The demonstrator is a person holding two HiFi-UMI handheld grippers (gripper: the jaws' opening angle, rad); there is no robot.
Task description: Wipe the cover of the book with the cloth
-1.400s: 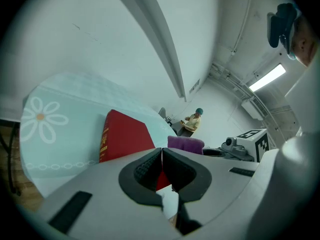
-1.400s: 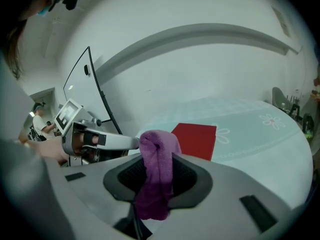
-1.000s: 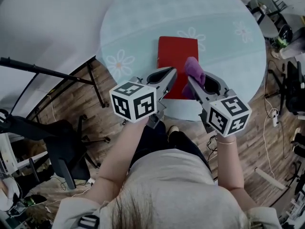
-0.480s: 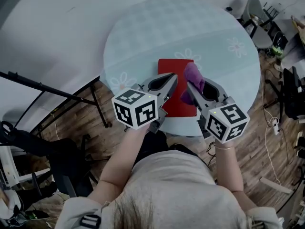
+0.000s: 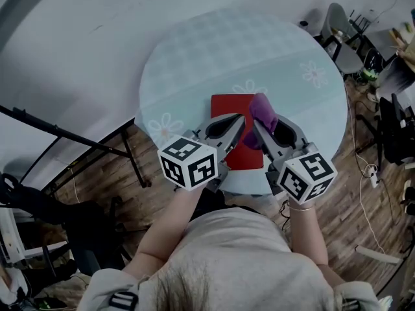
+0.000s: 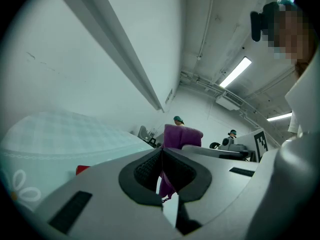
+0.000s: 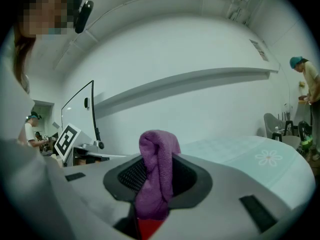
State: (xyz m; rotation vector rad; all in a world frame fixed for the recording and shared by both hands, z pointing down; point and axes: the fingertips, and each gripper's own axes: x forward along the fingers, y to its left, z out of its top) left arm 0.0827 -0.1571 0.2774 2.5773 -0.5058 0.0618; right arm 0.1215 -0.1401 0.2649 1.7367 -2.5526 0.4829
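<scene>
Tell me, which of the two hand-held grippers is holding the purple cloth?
The right hand-held gripper: its jaws pinch the purple cloth. The left hand-held gripper beside it is shut with nothing between its jaws.

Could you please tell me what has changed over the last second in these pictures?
The right gripper, shut on the bunched purple cloth, has carried it forward along the right side of the flat red book, from about mid-cover to near its far edge. The left gripper, shut and empty, advanced alongside. The book lies as before on the round pale green table; the grip on the cloth is unchanged.
</scene>
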